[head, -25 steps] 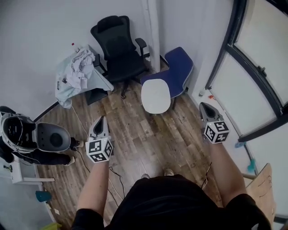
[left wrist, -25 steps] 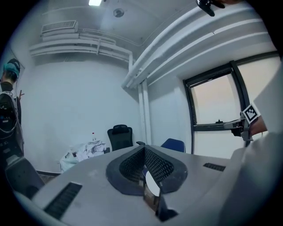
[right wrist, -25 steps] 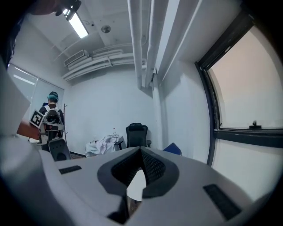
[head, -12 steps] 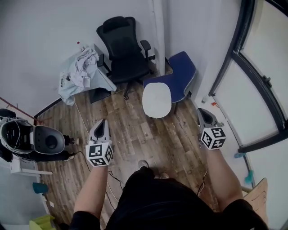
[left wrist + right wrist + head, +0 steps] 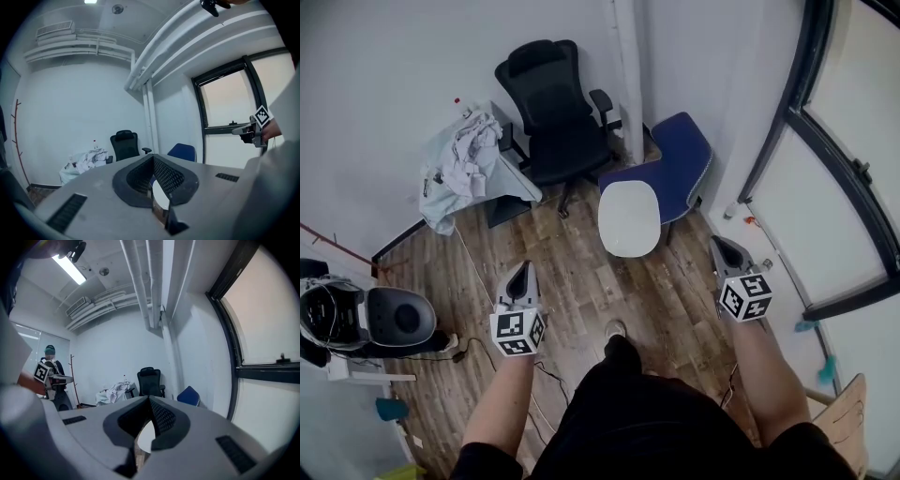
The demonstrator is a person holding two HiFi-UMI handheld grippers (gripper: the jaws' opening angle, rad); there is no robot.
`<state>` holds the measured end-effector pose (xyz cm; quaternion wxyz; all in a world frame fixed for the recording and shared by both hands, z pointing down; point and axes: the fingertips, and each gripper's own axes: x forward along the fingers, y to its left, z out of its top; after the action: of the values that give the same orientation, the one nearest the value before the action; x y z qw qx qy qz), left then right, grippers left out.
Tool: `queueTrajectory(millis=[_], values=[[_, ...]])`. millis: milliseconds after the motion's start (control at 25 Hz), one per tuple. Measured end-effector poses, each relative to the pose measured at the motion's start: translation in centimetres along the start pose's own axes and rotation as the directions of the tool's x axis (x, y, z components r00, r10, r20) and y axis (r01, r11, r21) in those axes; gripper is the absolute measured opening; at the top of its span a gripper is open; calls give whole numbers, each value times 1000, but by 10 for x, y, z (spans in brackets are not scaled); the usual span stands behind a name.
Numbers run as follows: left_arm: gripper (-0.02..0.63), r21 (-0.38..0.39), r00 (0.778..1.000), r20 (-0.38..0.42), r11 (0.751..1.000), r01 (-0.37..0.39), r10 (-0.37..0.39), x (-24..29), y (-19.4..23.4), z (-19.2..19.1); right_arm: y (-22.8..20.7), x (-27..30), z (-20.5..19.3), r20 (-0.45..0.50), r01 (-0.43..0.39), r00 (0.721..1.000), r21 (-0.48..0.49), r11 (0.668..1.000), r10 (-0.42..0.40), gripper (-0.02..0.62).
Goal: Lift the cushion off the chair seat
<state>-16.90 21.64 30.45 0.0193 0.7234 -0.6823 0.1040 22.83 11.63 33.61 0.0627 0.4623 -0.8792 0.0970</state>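
Head view: a white rounded cushion (image 5: 628,217) is seen lying flat on the seat of a blue padded chair (image 5: 682,155), by the wall corner. A black mesh office chair (image 5: 551,111) stands just beside it on the left. A heap of pale cloth (image 5: 461,157) is draped over a small tabletop (image 5: 514,171). The left tool (image 5: 522,270) and right tool (image 5: 718,246) are held over the wood-plank floor (image 5: 581,272), both well apart from the cushion and pointed toward it.

Left gripper view: the left tool (image 5: 153,157) is clenched, tips met, nothing gripped. The cushion (image 5: 160,199) is glimpsed far beyond, under the tips.

Right gripper view: the right tool (image 5: 149,399) is likewise clenched and empty. The blue chair (image 5: 190,394) is seen at a distance.
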Motion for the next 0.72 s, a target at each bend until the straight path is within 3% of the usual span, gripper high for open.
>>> queueTrajectory(millis=[400,720], values=[[5,-2,997,33,998,63,-63,93,26,11,-23,54,-4,-51,66,997,10,998,-65,14],[5,-1,996,38,997,76,-76,159,74,8,-24,119,-4,-91,112,990,26,993,-110,14]])
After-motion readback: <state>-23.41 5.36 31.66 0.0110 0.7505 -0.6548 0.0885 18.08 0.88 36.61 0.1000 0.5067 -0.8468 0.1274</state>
